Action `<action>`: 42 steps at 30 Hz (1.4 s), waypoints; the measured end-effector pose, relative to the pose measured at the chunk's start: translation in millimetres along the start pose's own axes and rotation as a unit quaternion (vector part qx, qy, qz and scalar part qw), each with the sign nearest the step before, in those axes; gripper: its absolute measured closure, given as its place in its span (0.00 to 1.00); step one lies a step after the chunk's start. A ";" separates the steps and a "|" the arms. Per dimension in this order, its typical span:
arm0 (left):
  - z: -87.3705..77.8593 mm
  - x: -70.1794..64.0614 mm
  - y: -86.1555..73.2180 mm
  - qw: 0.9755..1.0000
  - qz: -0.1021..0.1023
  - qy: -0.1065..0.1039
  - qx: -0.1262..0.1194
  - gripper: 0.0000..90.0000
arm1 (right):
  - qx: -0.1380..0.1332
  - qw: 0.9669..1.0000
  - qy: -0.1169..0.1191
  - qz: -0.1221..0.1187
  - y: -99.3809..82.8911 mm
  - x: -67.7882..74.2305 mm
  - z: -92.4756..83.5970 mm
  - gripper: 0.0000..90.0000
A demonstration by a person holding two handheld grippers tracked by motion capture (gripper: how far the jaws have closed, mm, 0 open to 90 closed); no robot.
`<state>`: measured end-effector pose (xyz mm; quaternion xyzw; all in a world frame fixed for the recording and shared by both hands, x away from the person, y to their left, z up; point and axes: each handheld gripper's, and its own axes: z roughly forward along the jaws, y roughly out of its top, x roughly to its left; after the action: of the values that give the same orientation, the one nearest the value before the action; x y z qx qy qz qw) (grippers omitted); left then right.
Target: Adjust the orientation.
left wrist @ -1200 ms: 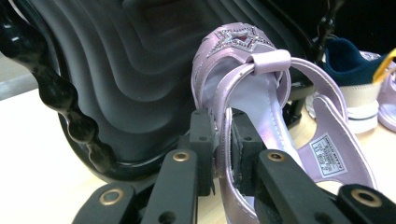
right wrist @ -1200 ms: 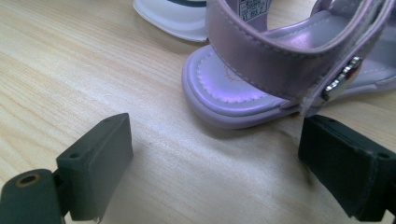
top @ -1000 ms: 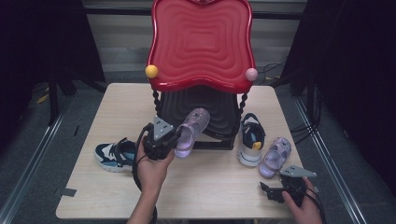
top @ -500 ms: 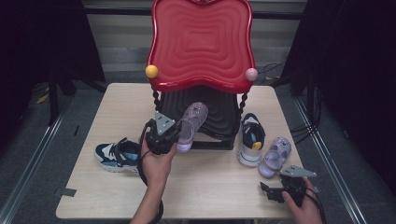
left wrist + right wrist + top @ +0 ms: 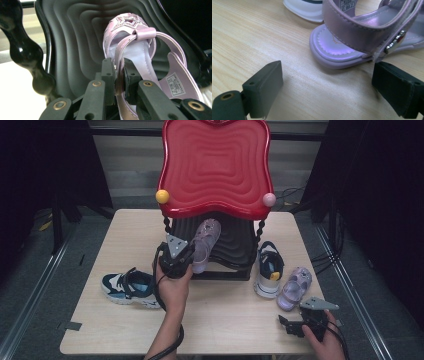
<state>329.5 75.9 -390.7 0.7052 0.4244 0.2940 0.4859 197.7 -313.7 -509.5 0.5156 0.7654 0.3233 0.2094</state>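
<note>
Four shoes share the light wooden table (image 5: 220, 320) with us, which stands on a grey floor between dark curtains, and a red wavy-topped stand (image 5: 216, 167) with a black ribbed lower shelf (image 5: 232, 245) rises at its far middle. From the high view we see a dark blue sneaker (image 5: 127, 287) at the left, a second sneaker (image 5: 269, 275) right of the stand, and a lilac sandal on the table (image 5: 295, 287) just beside it. Our left gripper (image 5: 176, 262) is pinched on the strap of the other lilac sandal (image 5: 204, 245), which leans toe-up against the black shelf. The left gripper view brings us what the high view cannot: both pads (image 5: 108, 75) pressed together on the thin strap, the sandal's (image 5: 140, 50) star-decorated toe, a printed label inside its heel, and a black turned post (image 5: 27, 55) of the stand at the left. Our right gripper (image 5: 295, 325) rests low near the table's front right corner, and the right gripper view shows its jaws spread wide over bare wood, the sandal's (image 5: 352, 37) rounded end near them but untouched.
</note>
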 end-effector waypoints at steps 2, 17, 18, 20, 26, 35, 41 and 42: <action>1.8 -0.3 0.5 1.000 -0.001 0.003 -0.002 0.91 | -0.001 1.000 0.000 -0.001 0.0 -0.1 0.1 0.11; 25.7 -0.5 5.6 0.999 -0.025 0.039 -0.027 0.91 | 0.000 1.000 -0.001 0.000 0.0 0.0 -0.1 0.11; 26.3 -0.6 5.3 0.998 -0.030 0.043 -0.031 0.91 | 0.000 1.000 -0.001 0.001 0.0 0.0 -0.1 0.11; 27.4 1.5 4.9 0.998 -0.034 0.046 -0.032 0.91 | 0.000 1.000 -0.001 0.001 0.0 0.0 -0.1 0.11; 31.1 2.6 5.5 0.997 -0.043 0.057 -0.039 0.91 | 0.000 1.000 -0.001 0.001 0.0 0.1 -0.1 0.11; 34.6 -2.1 10.2 0.996 -0.046 0.060 -0.051 0.90 | 0.000 1.000 -0.001 0.000 0.1 0.0 0.0 0.11; 37.8 -3.1 12.4 0.995 -0.053 0.069 -0.058 0.90 | 0.000 1.000 -0.001 0.000 0.0 0.0 -0.1 0.11; 39.7 -3.9 12.2 0.994 -0.056 0.074 -0.061 0.90 | 0.000 1.000 -0.001 0.001 0.0 0.1 -0.1 0.11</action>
<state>364.4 53.1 -393.4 0.6258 0.4790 0.3427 0.5113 197.6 -313.6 -509.4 0.5168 0.7647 0.3231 0.2093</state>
